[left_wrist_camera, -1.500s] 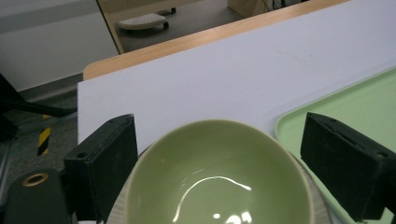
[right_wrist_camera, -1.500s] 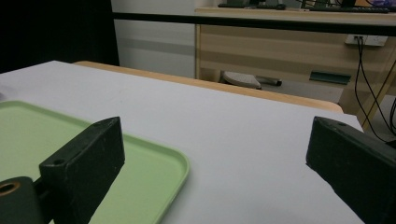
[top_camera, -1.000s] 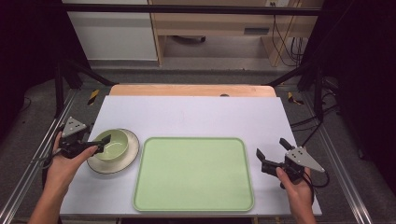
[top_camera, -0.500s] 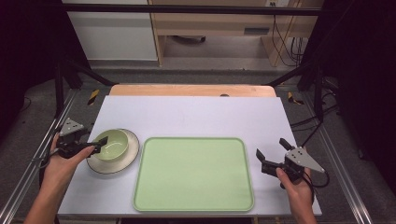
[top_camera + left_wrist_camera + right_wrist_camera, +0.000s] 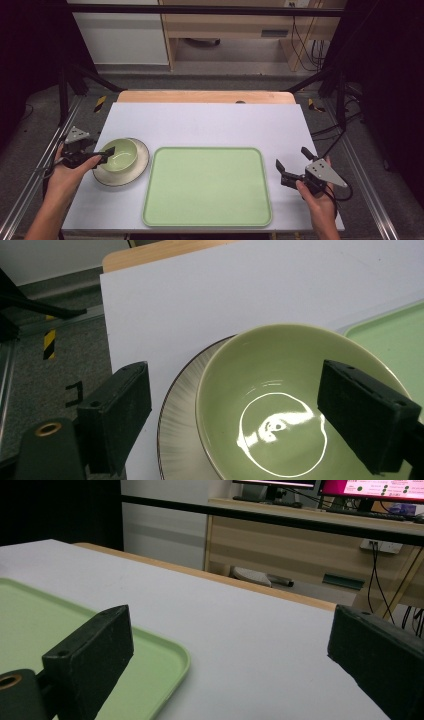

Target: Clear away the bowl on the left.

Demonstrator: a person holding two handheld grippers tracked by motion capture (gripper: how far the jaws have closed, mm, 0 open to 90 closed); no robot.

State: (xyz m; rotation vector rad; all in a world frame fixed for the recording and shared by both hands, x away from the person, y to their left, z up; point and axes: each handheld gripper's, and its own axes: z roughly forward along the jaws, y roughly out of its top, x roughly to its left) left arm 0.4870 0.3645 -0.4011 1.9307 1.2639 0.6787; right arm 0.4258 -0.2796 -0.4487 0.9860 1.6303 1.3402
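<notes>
A pale green bowl (image 5: pixel 121 154) stands on a cream plate (image 5: pixel 137 170) with a dark rim, at the left of the white table. My left gripper (image 5: pixel 105 154) hovers at the bowl's left rim, jaws wide open. In the left gripper view the bowl (image 5: pixel 280 390) lies between the jaws of the gripper (image 5: pixel 235 390), one jaw outside the plate (image 5: pixel 180 440) and the other over the bowl's inside, neither pressing on it. A light green tray (image 5: pixel 207 185) lies in the middle, nothing on it. My right gripper (image 5: pixel 291 159) is held open to the right of the tray (image 5: pixel 75 625), nothing in the right gripper (image 5: pixel 232 630).
The white table top (image 5: pixel 210 122) has bare room behind the tray and bowl. A wooden strip (image 5: pixel 205 96) runs along its far edge. Metal rails (image 5: pixel 367 190) flank the table. Beyond stand a wooden desk (image 5: pixel 310 540) and cables (image 5: pixel 305 40).
My left gripper has drifted slightly to the left, back from the bowl's middle toward its rim. The right gripper has stayed where it was.
</notes>
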